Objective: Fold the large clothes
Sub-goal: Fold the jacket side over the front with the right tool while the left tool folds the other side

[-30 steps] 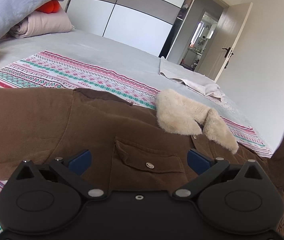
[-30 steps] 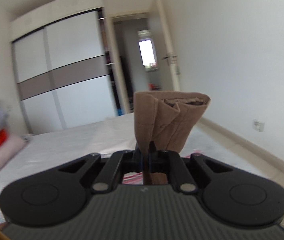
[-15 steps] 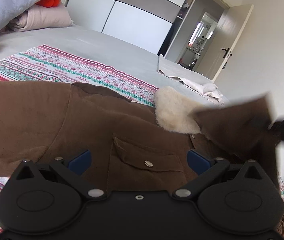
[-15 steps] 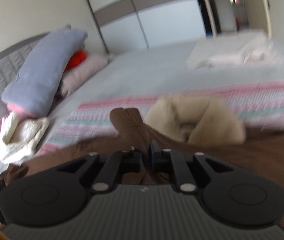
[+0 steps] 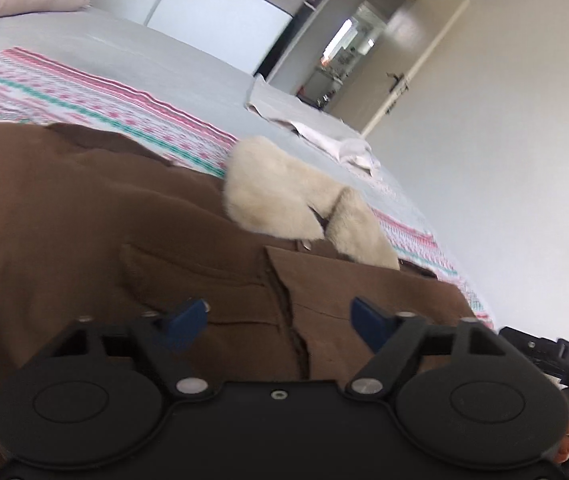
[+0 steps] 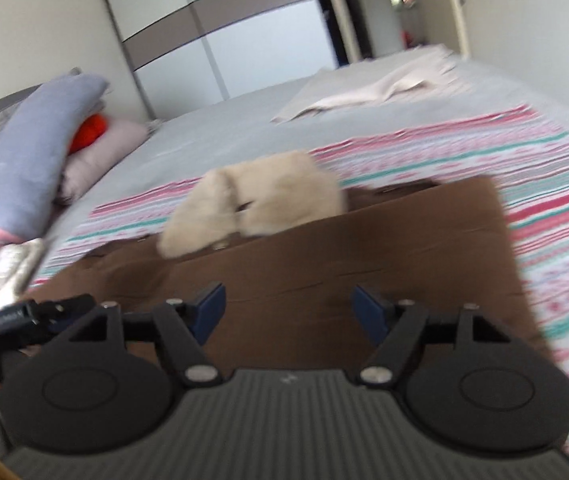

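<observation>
Your left gripper (image 5: 278,316) points down over the brown jacket (image 5: 84,220) at lower centre, its jaws closing with nothing clamped. Your right gripper (image 6: 287,310) tilts down likewise, its jaws opening, pads off the cloth.

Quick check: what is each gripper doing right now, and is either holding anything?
Left gripper: jaws closing, apart over the brown jacket, nothing gripped.
Right gripper: jaws opening, apart above the folded sleeve, nothing held.

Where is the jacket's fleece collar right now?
The fleece collar lies at the far edge of the brown jacket, mid-frame in both wrist views, against the striped blanket on the bed.
</observation>
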